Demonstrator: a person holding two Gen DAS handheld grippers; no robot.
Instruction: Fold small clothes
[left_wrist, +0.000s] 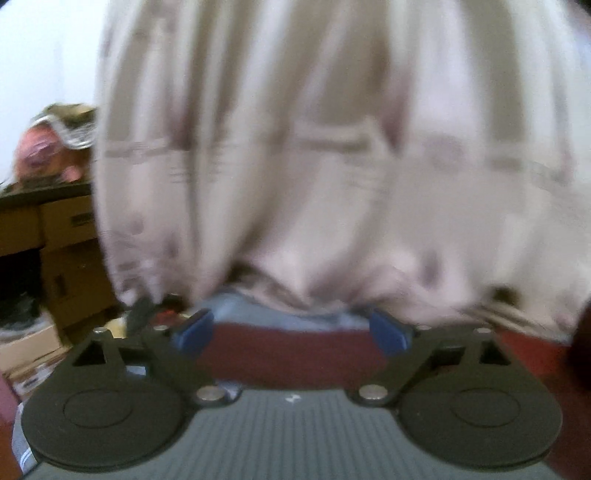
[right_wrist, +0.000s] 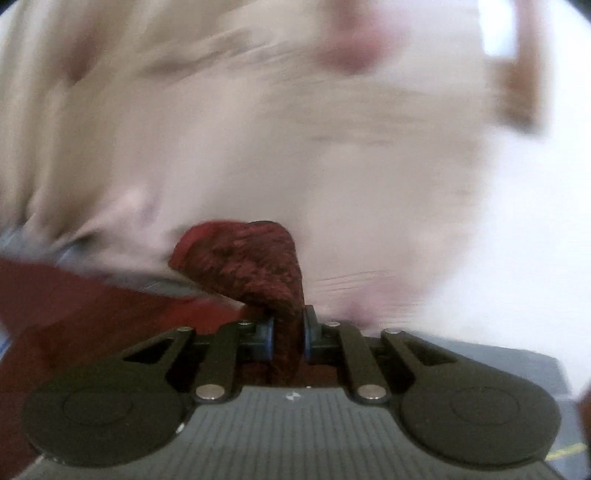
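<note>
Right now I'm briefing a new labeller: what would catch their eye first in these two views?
The dark red cloth, pinched upright between the shut right gripper, at bottom centre of the right view. Next, the pale curtain, blurred, filling most of the left view above the open, empty left gripper. Cardboard boxes sit at that view's left edge.

Home storeroom: stacked cardboard boxes (left_wrist: 70, 236), curtain (left_wrist: 295, 129).

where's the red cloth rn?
Right wrist view: a fold of the red cloth is pinched in the right claw, in front of the pale fabric.
</note>
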